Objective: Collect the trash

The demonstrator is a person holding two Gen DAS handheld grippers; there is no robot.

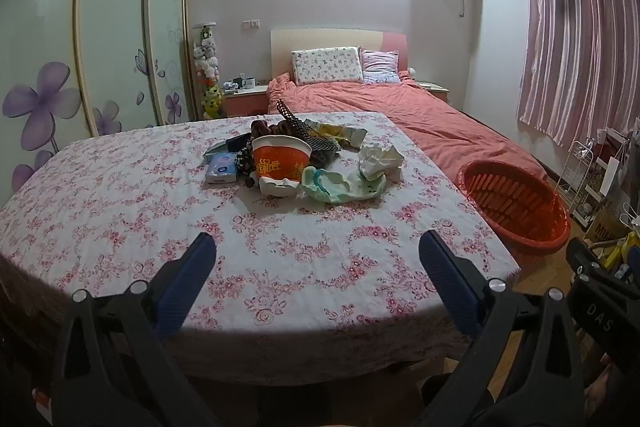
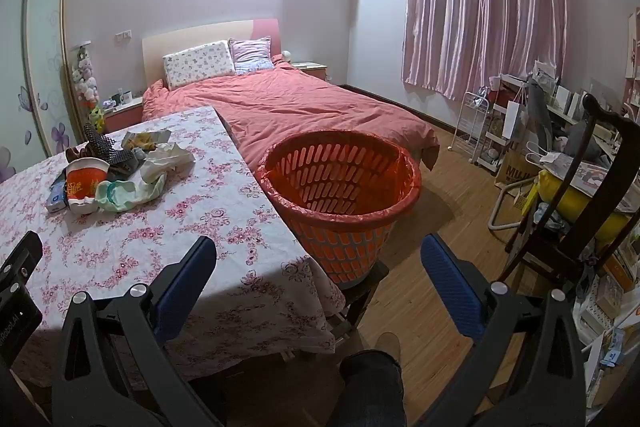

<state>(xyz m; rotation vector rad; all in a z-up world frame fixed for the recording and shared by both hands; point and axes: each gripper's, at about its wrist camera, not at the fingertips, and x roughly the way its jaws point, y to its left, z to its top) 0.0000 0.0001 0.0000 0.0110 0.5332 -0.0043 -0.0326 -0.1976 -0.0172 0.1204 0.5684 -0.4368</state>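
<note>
A heap of trash lies mid-table on the floral tablecloth (image 1: 120, 211): a red paper bowl (image 1: 280, 159) (image 2: 86, 177), crumpled white tissue (image 1: 378, 157) (image 2: 166, 157), pale green wrapping (image 1: 340, 185) (image 2: 128, 193), a blue tissue packet (image 1: 221, 167) and a black dotted strip (image 1: 308, 131). An orange slatted basket (image 2: 340, 183) (image 1: 516, 203) with a red liner stands beside the table's right edge. My left gripper (image 1: 318, 247) hovers open over the near half of the table, short of the heap. My right gripper (image 2: 320, 251) is open too, at the table's near right corner, in front of the basket.
A bed with a salmon cover (image 2: 304, 107) lies behind the table. A dark wooden chair (image 2: 580, 187) and cluttered shelves (image 2: 512, 123) fill the right side. A person's dark trouser leg and shoe (image 2: 372, 379) show below on the wood floor. A sliding wardrobe (image 1: 112, 27) lines the left wall.
</note>
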